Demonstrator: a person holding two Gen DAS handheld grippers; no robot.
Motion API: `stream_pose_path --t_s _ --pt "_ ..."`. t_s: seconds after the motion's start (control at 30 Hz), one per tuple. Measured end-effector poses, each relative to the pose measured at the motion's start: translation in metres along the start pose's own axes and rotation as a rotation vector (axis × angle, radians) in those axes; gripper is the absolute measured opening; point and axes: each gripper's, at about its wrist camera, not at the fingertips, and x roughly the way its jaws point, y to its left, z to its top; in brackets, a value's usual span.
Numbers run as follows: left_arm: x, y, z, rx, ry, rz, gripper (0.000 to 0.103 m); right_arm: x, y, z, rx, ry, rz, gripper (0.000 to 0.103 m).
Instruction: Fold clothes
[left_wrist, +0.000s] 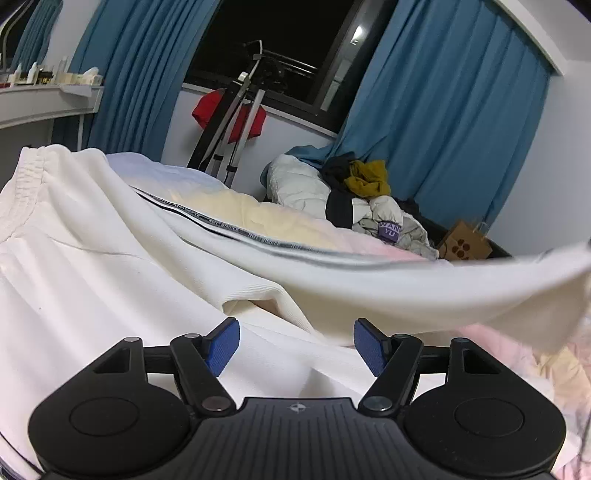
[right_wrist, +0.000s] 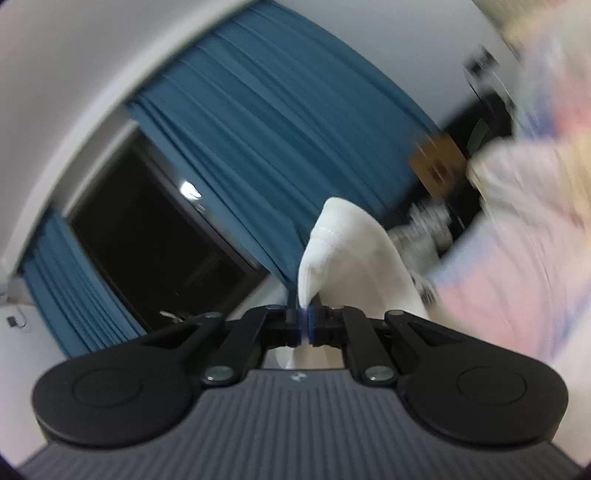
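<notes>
White trousers (left_wrist: 110, 266) with a black side stripe (left_wrist: 236, 232) and an elastic waistband (left_wrist: 22, 192) lie spread on the bed. One leg (left_wrist: 424, 291) is lifted and stretched to the right, blurred. My left gripper (left_wrist: 295, 347) is open and empty, hovering just above the white fabric. My right gripper (right_wrist: 306, 325) is shut on the white cuff of the trousers (right_wrist: 340, 251), held up in the air and tilted. The right wrist view is blurred.
The bed has a pastel sheet (left_wrist: 517, 354). A pile of clothes (left_wrist: 354, 199) lies at its far side by blue curtains (left_wrist: 443, 125). A folded metal rack (left_wrist: 229, 122), a cardboard box (left_wrist: 465, 243) and a shelf with bottles (left_wrist: 48, 92) stand around.
</notes>
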Motion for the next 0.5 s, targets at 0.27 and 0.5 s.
stream_pose_path --t_s 0.27,0.5 --pt "0.002 0.018 0.001 -0.022 -0.015 -0.033 0.07 0.038 0.051 0.032 -0.226 -0.133 -0.212 0.006" --pt "0.021 0.034 -0.001 -0.063 0.0 -0.053 0.071 0.152 -0.024 0.01 -0.24 0.085 -0.438 0.006"
